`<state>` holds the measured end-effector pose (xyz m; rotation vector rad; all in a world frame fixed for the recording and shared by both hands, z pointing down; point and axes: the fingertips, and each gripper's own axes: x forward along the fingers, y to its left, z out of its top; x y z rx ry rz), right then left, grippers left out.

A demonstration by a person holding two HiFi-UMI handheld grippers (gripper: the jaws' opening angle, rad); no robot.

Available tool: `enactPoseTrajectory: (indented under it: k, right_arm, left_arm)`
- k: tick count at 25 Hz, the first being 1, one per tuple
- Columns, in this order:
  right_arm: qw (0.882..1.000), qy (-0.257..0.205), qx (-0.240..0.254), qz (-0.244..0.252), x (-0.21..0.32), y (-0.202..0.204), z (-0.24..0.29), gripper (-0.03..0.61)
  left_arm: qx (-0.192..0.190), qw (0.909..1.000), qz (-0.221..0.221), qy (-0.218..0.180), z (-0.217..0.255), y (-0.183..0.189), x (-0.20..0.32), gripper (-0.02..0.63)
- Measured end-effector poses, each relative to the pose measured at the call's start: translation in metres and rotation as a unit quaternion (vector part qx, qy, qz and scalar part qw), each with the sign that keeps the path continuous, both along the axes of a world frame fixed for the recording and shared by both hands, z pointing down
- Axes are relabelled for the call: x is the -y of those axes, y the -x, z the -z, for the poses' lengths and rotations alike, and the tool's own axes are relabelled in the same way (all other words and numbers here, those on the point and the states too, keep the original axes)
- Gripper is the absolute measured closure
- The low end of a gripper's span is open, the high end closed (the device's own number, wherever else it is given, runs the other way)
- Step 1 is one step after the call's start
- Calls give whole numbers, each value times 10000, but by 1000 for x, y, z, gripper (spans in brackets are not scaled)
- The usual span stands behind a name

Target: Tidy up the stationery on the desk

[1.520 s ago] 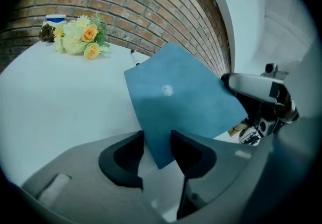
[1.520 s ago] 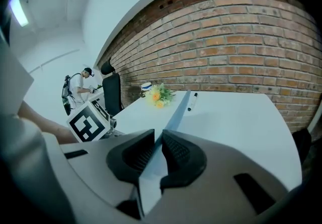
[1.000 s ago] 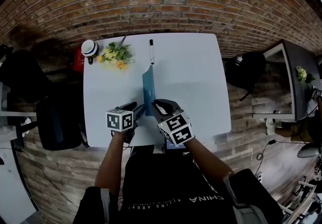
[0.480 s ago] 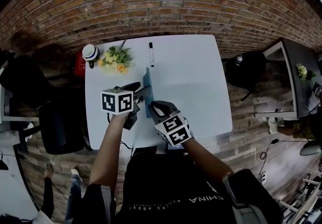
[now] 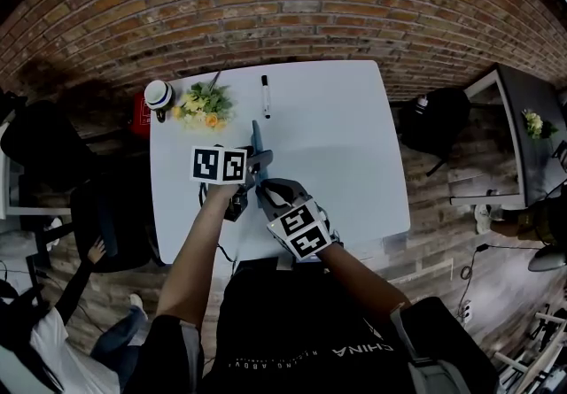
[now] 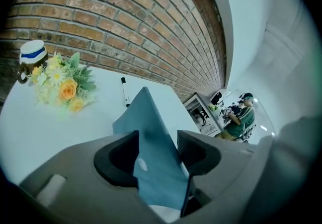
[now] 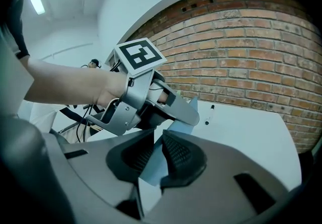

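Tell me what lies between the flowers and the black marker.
Nothing. The left gripper view shows only bare white desk between the flowers and the black marker; the head view agrees.

Smooth blue folder [image 5: 257,137], matt white desk [image 5: 341,140]

A white rectangular counter [image 5: 341,140] stands against a red brick wall. At its far left corner sits a small white hat-shaped ornament with a blue band [image 5: 159,91], and just beside it lies a bunch of yellow and white flowers with green leaves [image 5: 204,104]. A slim black-and-white marker pen [image 5: 266,96] lies near the far edge, apart from the flowers. A thin blue folder [image 5: 257,140] stands up on edge near the middle; whether its lower edge rests on the counter cannot be told.
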<state>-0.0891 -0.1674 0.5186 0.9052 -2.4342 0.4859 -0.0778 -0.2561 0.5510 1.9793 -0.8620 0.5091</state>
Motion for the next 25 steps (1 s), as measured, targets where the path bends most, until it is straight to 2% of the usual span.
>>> enactPoseTrajectory:
  k: [2, 9, 16, 25]
  right_arm:
    - [10000, -13, -10, 50, 0, 2, 0, 518]
    - [9998, -22, -9, 215, -1, 11, -1, 517]
    - [9994, 3, 107, 340, -2, 15, 1, 518]
    - [9998, 17, 149, 113, 1, -9, 1, 540]
  left_arm:
    - [-64, 9999, 4, 114, 1, -1, -1, 409]
    - [-135, 9992, 190, 325, 1, 5, -3, 475]
    - [-365, 9970, 556, 405, 1, 11, -2, 500]
    - [-395, 9944, 858, 480, 1, 30, -2, 538]
